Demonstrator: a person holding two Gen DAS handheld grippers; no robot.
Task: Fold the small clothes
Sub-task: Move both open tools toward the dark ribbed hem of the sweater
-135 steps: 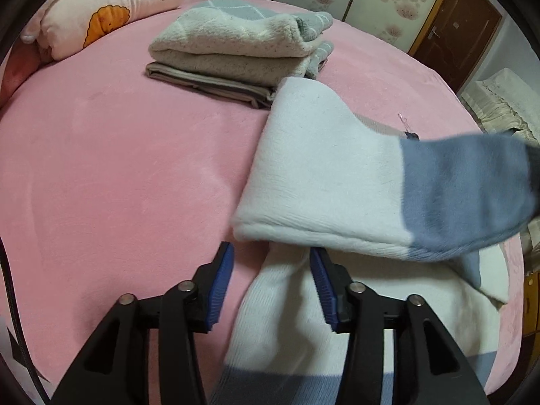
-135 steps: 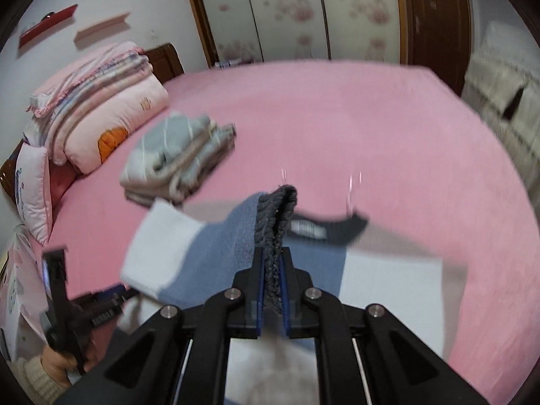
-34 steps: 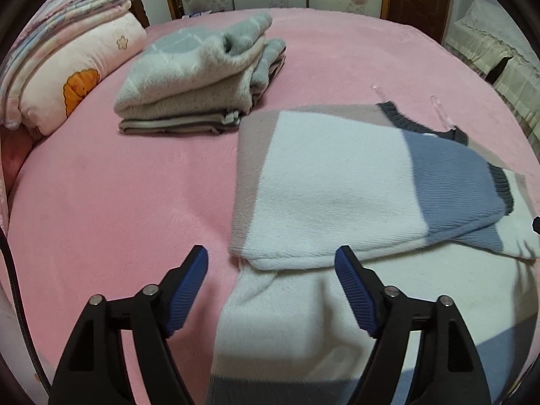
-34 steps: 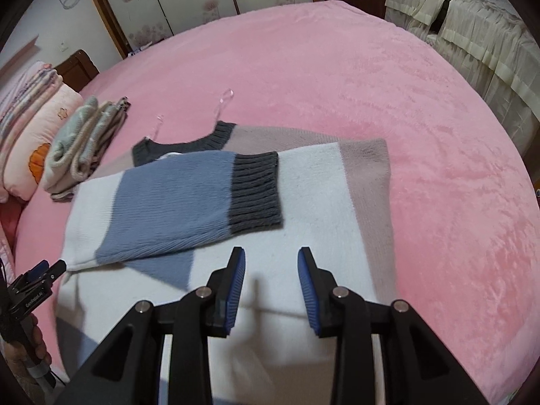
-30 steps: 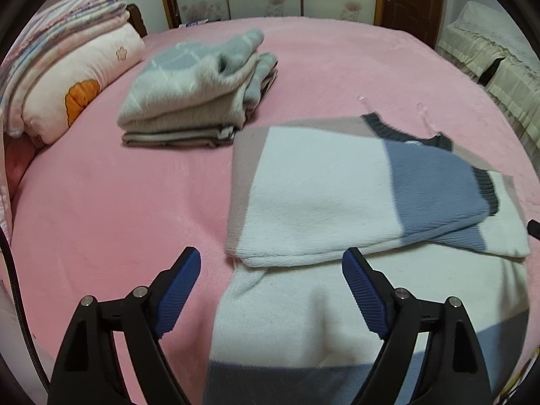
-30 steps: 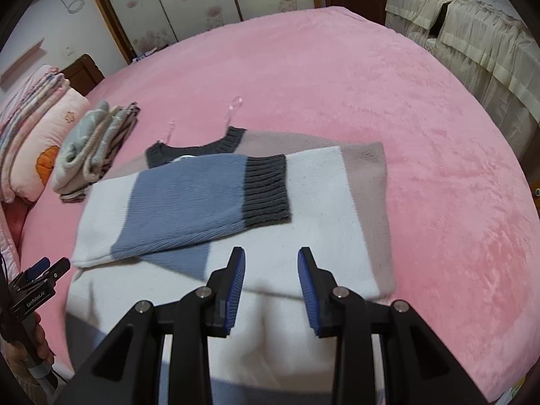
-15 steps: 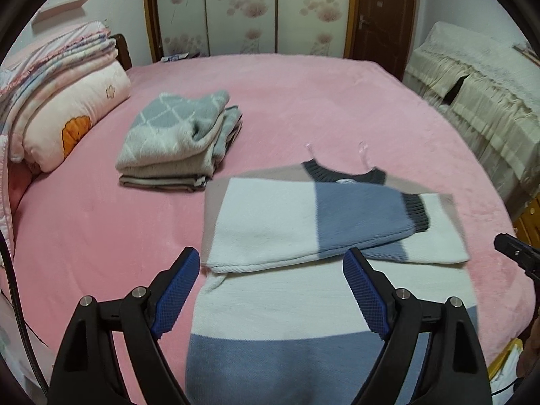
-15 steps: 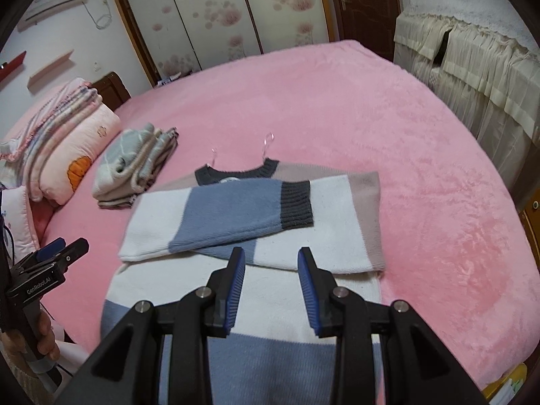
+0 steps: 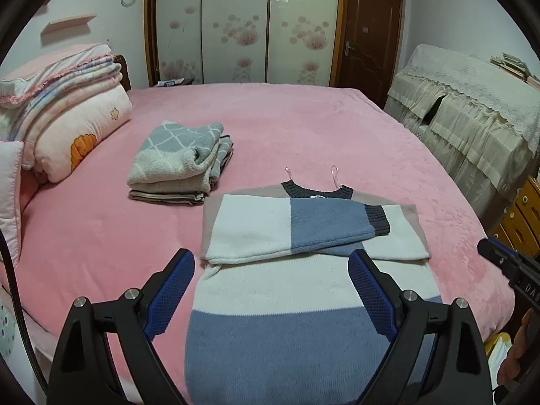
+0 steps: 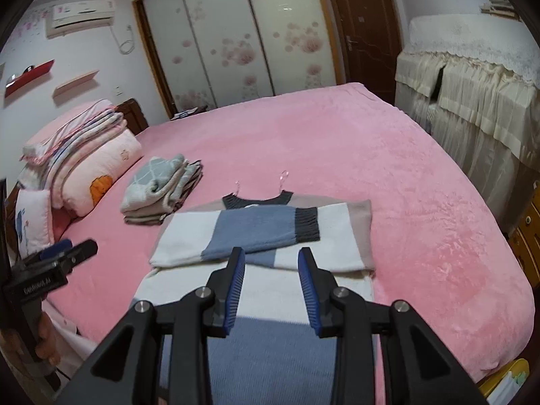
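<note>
A knitted sweater in blocks of white, blue and beige with a dark grey collar (image 9: 303, 290) lies flat on the pink plush bed (image 9: 287, 121), filling the lower middle of both wrist views. Both sleeves are folded across the chest; the upper one is white then blue, ending in a dark grey ribbed cuff (image 9: 377, 220) toward the right of the frame. Two clear plastic hanger loops (image 9: 334, 173) stick out past the collar.

The left gripper (image 9: 271, 280) hangs above the sweater's lower body with its blue-padded fingers (image 9: 173, 290) spread far apart and opening further, nothing pressed between them. The right gripper (image 10: 271, 281) hovers over the same garment with its fingers (image 10: 236, 287) parted by a narrower gap, gripping nothing; only the sweater far below shows through the gap.

To the upper left of the sweater, close to it but apart, sits a folded stack of grey and cream knitwear with a diamond pattern (image 9: 179, 165). Further left, a pile of pink bedding and a pillow with an orange print (image 9: 64, 131) rests at the bed's edge. Sliding wardrobe doors with pink flowers (image 9: 243, 23) stand behind.
</note>
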